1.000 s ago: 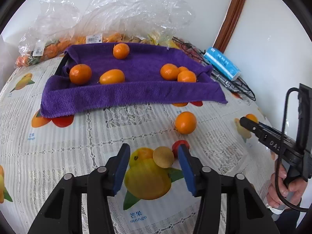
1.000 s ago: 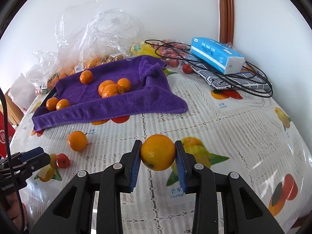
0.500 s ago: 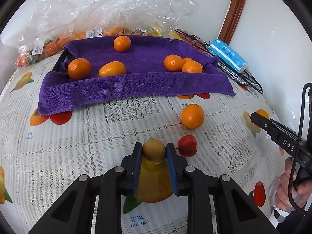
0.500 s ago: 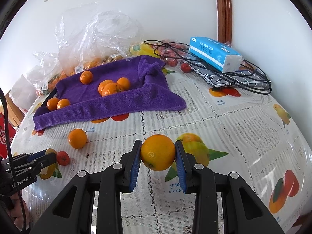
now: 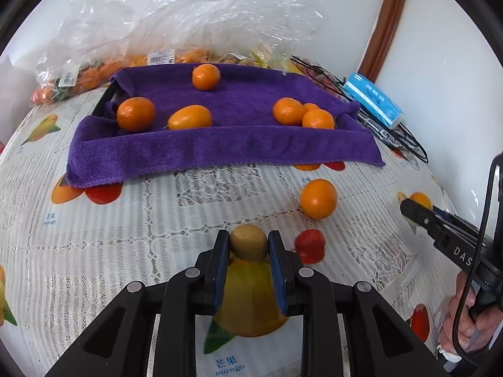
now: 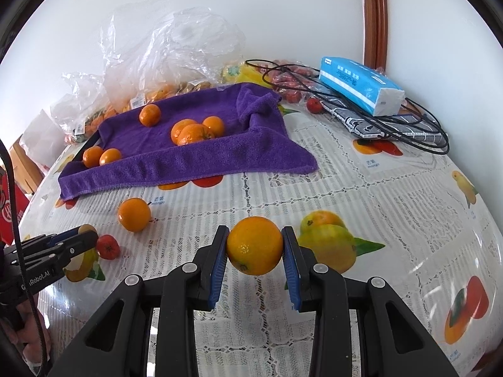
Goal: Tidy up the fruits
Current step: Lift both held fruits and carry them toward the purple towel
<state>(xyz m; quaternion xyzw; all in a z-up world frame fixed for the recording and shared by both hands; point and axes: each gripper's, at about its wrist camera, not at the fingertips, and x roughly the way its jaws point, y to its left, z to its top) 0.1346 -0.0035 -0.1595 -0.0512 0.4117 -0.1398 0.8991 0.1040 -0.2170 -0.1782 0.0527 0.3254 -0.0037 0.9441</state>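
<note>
Left claw [image 5: 248,243]: newly clamped on small tan fruit [image 5: 248,241], low over bench [image 5: 125,220]. Right claw [image 6: 255,246]: gripping orange [image 6: 254,245] as before. Both loads ready for purple towel [image 5: 220,147], probably next.
</note>
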